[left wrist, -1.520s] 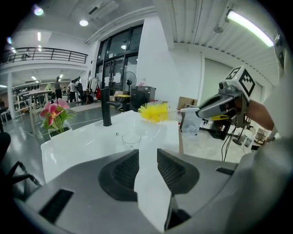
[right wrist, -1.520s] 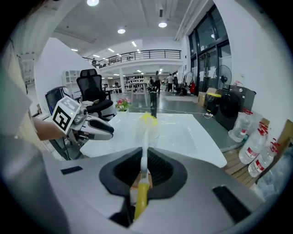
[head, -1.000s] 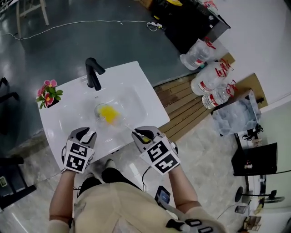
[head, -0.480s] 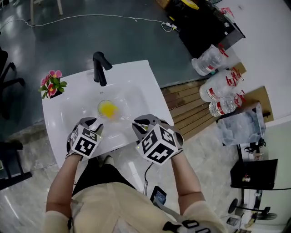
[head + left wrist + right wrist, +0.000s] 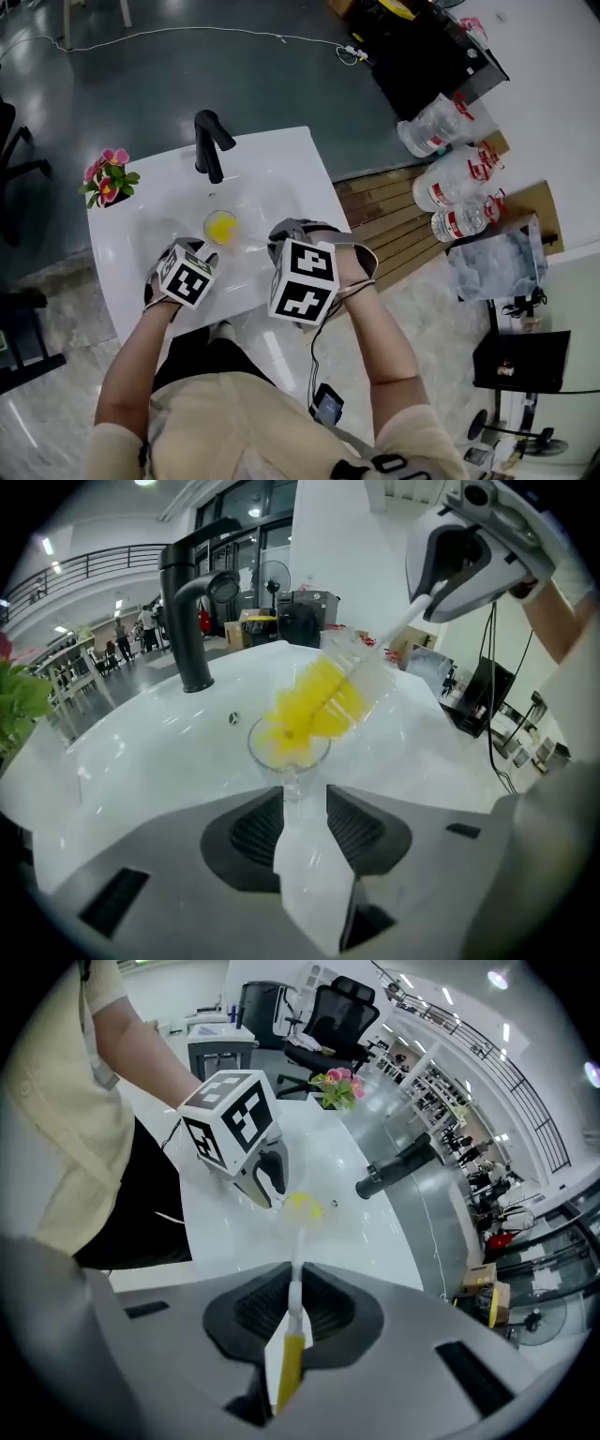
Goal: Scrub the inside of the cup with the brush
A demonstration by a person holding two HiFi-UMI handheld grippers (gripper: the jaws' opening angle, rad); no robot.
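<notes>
Hold the cup steady in the sink, at 6 o'clock from the tap. Close the left gripper, just opened wide with the cup's bottom between its fingers. Keep the right gripper tight on the brush and twist it inside.

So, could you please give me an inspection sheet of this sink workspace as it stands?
Surface: white sink with a black faucet.
Job's things: clear cup in the basin, with the yellow head of the brush inside it.
Clutter: flower pot on the sink's corner.
Grippers: left gripper has just been opening, jaws apart around the cup's lower part; right gripper shut on the brush handle.
Cables: white cable across the floor.
Surroundings: water bottles and wooden boards beside the sink.
</notes>
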